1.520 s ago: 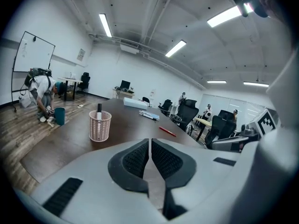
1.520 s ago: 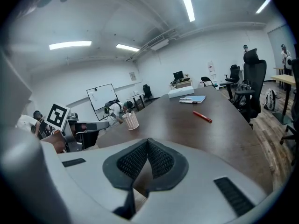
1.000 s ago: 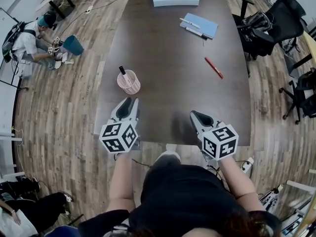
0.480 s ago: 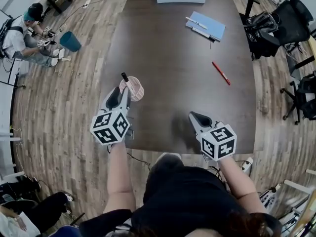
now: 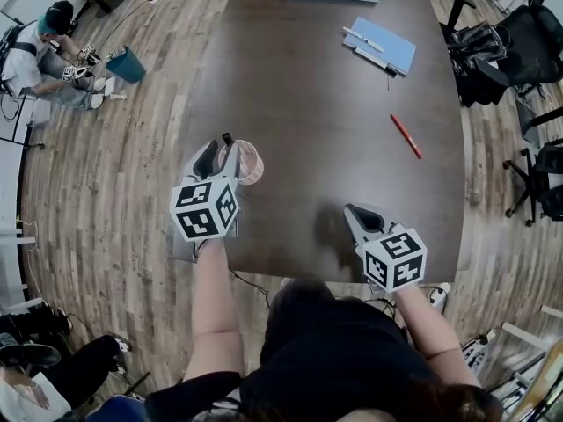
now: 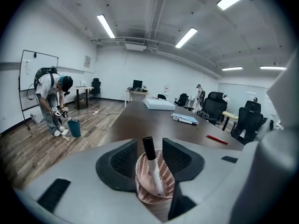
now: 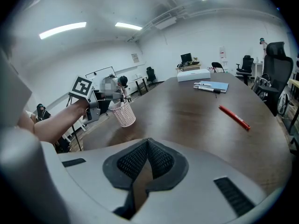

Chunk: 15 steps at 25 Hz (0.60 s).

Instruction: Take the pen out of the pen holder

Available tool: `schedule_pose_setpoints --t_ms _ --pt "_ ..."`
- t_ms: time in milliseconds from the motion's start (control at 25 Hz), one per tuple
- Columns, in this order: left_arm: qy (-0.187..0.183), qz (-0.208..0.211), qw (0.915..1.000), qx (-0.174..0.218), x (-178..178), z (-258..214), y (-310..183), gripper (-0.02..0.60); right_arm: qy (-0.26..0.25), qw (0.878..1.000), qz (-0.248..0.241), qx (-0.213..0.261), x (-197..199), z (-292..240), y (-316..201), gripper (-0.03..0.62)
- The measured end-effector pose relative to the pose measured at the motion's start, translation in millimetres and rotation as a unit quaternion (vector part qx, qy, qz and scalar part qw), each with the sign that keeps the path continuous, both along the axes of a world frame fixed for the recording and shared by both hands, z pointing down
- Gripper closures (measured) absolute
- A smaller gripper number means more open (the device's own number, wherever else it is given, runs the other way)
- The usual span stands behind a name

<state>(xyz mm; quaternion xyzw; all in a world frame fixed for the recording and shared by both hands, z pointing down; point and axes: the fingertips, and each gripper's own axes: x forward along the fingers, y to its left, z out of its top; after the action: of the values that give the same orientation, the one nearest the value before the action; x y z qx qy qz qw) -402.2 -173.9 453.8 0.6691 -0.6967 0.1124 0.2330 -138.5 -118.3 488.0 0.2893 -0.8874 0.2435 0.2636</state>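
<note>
Claw on our right nearest, over tabletop edge, jaws pressed together, empty. Our left claw ahead: jaws spread, just been opening, straddling pink holder, pads not pressing. Pen leans inside holder, between jaws. Farther right we see red pen.

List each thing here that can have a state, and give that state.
left gripper, open; jaws just opened wider, pen between them, not gripped
right gripper, shut, empty
pen, capped, standing tilted in the pen holder
pen holder, upright on the table
red pen, lying flat on the table
blue folder, closed, flat
</note>
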Motion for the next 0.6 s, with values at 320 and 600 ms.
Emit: schedule_pose_setpoints --t_ms 320,600 --pt "-0.045 0.033 0.9978 -0.034 0.5 12.7 -16.6 0.405 0.009 1.0 -0.004 -0.005 -8.3 7.6 -10.1 0.576" --pt "-0.05 0.035 0.9978 -0.025 -3.4 9.6 -18.8 0.471 0.006 1.0 0.001 -0.016 -12.3 11.8 -14.0 0.576"
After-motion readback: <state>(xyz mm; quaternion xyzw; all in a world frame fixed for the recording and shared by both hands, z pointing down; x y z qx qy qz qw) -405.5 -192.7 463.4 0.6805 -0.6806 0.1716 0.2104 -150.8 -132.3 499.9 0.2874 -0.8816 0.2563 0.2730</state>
